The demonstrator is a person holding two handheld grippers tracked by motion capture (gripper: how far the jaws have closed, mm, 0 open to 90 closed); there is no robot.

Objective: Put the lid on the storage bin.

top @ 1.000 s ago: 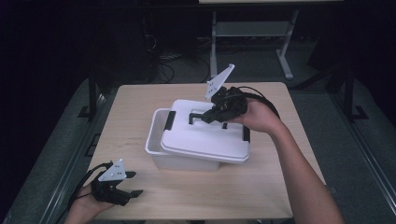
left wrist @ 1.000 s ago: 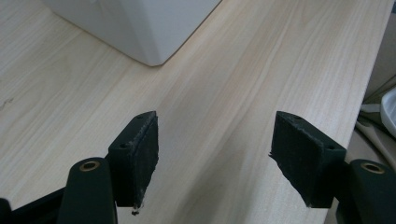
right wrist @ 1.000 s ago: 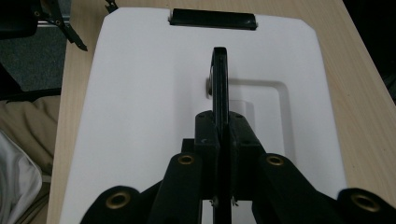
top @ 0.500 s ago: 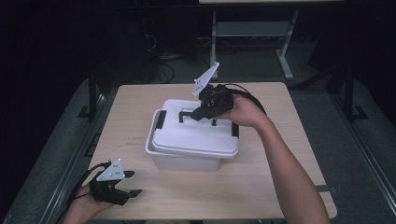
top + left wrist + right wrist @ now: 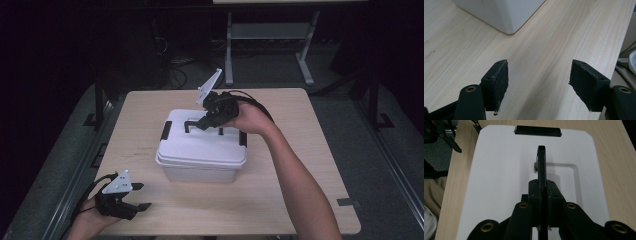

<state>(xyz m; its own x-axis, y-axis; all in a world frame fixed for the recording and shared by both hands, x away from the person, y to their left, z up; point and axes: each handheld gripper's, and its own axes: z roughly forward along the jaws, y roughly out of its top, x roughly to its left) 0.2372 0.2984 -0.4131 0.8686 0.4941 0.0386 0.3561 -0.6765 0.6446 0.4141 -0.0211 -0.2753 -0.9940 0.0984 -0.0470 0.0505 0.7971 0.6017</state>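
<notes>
**Right gripper pinches the box handle on a wooden table**

A pale wooden table [image 5: 300, 200] stands in a dark room, a metal stand [image 5: 270, 35] dim behind it. On the table sits a white box [image 5: 200, 165] with its lid [image 5: 499, 170] on. The right gripper [image 5: 206, 121] is pressed together on the lid's black handle [image 5: 541, 160], which stands upright between its jaws and runs straight ahead; the jaws hide the handle's near end. A black latch [image 5: 538, 131] lies beyond. The left gripper [image 5: 539, 82], well apart near the table's front edge, is spread wide over bare wood, the box's corner just ahead.
</notes>
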